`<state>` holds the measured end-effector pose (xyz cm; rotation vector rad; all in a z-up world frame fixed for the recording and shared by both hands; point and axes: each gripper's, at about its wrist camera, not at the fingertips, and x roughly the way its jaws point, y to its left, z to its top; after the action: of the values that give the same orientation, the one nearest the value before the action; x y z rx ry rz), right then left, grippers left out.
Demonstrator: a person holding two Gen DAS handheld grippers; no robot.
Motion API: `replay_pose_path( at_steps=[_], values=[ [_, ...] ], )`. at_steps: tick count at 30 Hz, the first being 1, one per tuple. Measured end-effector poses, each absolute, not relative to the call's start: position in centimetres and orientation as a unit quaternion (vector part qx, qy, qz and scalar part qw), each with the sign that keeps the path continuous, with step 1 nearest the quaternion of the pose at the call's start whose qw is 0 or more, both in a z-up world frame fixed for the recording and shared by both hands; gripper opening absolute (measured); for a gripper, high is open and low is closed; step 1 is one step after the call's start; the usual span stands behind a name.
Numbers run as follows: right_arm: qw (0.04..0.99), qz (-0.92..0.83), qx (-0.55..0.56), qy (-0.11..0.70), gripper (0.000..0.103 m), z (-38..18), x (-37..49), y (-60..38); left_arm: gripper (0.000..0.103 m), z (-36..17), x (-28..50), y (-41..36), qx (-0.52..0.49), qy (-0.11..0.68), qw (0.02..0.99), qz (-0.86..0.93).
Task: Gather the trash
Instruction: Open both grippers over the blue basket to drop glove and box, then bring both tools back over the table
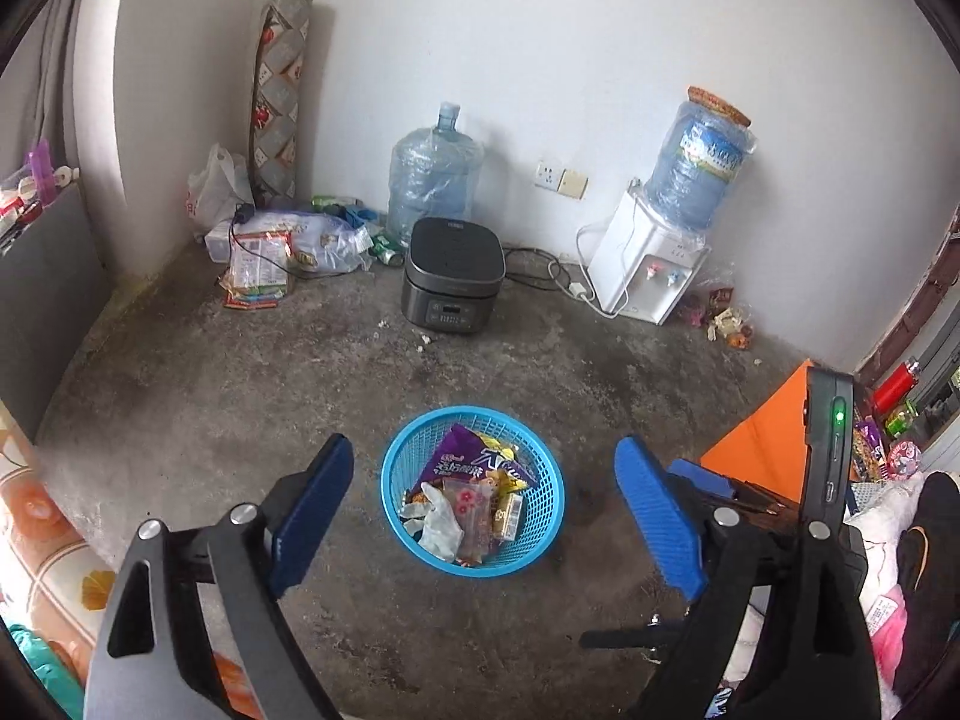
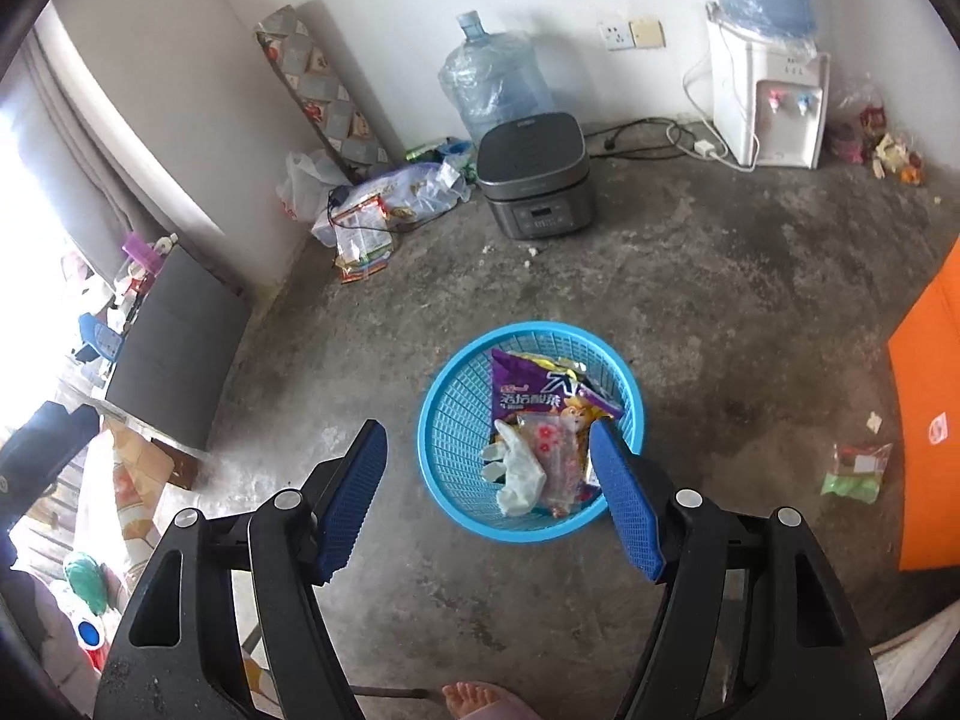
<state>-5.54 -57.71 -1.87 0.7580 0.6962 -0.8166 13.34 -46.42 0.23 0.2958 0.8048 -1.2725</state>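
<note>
A round blue plastic basket (image 1: 543,516) (image 2: 447,420) stands on the concrete floor. Inside lie a purple snack bag (image 1: 459,459) (image 2: 528,393), a whitish plastic glove (image 1: 441,525) (image 2: 519,474), a clear packet with red flowers (image 1: 471,516) (image 2: 555,450) and other wrappers. My left gripper (image 1: 483,480) hangs above the basket, its blue pads (image 1: 312,504) spread wide with nothing between them. My right gripper (image 2: 489,468) is also open and empty, with its right pad (image 2: 624,504) over the basket's near rim. A green and red wrapper (image 2: 855,471) lies on the floor to the right.
Along the wall stand a dark rice cooker (image 1: 453,276) (image 2: 534,174), a water jug (image 1: 435,171), a white dispenser (image 1: 645,261) and a pile of bags (image 1: 288,246). An orange panel (image 2: 927,438) rises at the right. A bare foot (image 2: 474,699) shows below.
</note>
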Motion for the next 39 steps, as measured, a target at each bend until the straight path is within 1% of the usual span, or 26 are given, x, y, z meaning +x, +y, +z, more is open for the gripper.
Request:
replay_pose_path(
  at_steps=[1,2,4,11,15,21,26,30,31,32,34,35,36,37,38,39],
  values=[
    [0.799,-0.382,0.339,0.317,0.072,-0.9,-5.5,-56.8,0.094,1.0,13.4,-45.2,0.128,0.354,0.724,-0.577],
    [0.806,-0.384,0.326,0.310,0.073,0.0,-5.4,-55.9,0.096,1.8,13.5,-43.9,0.123,0.345,0.730,-0.577],
    [0.821,-0.383,0.304,0.297,0.079,1.7,-5.1,-54.2,0.097,3.2,14.0,-41.4,0.116,0.332,0.739,-0.574],
    [0.872,-0.329,0.222,0.286,0.089,6.1,-1.8,-48.3,0.097,7.3,16.8,-31.7,0.068,0.310,0.794,-0.519],
    [0.904,-0.262,0.190,0.278,0.089,7.8,-0.5,-45.1,0.097,8.7,18.9,-24.3,0.050,0.302,0.830,-0.466],
    [0.924,-0.142,0.206,0.290,0.089,8.4,2.8,-42.3,0.097,9.9,21.9,-10.6,-0.007,0.312,0.872,-0.377],
    [0.925,-0.042,0.210,0.315,0.089,8.6,7.8,-38.7,0.097,9.3,23.8,-0.8,-0.050,0.316,0.903,-0.286],
    [0.920,0.016,0.202,0.336,0.088,8.8,11.5,-35.9,0.097,7.6,25.6,4.2,-0.096,0.340,0.902,-0.248],
    [0.918,0.027,0.201,0.339,0.088,8.7,12.3,-35.4,0.096,7.1,26.2,5.1,-0.108,0.347,0.900,-0.240],
    [0.917,0.038,0.203,0.342,0.088,8.6,13.0,-35.0,0.091,6.6,26.7,5.8,-0.119,0.352,0.899,-0.234],
    [0.910,0.059,0.214,0.350,0.085,8.2,14.6,-34.5,0.085,5.6,28.0,6.5,-0.130,0.365,0.896,-0.219],
    [0.905,0.069,0.222,0.356,0.084,7.9,15.4,-34.3,0.079,5.0,28.7,6.7,-0.132,0.373,0.894,-0.210],
    [0.900,0.077,0.230,0.363,0.081,7.5,16.3,-34.2,0.077,4.3,29.4,6.8,-0.133,0.382,0.891,-0.206],
    [0.895,0.081,0.238,0.369,0.080,7.0,17.1,-34.2,0.072,3.7,30.1,6.7,-0.136,0.389,0.888,-0.206],
    [0.890,0.081,0.245,0.375,0.077,6.7,17.8,-34.0,0.065,3.0,30.7,6.6,-0.138,0.395,0.885,-0.205],
    [0.886,0.081,0.251,0.383,0.074,6.2,18.6,-34.0,0.061,2.3,31.2,6.4,-0.138,0.401,0.883,-0.202]
  ],
)
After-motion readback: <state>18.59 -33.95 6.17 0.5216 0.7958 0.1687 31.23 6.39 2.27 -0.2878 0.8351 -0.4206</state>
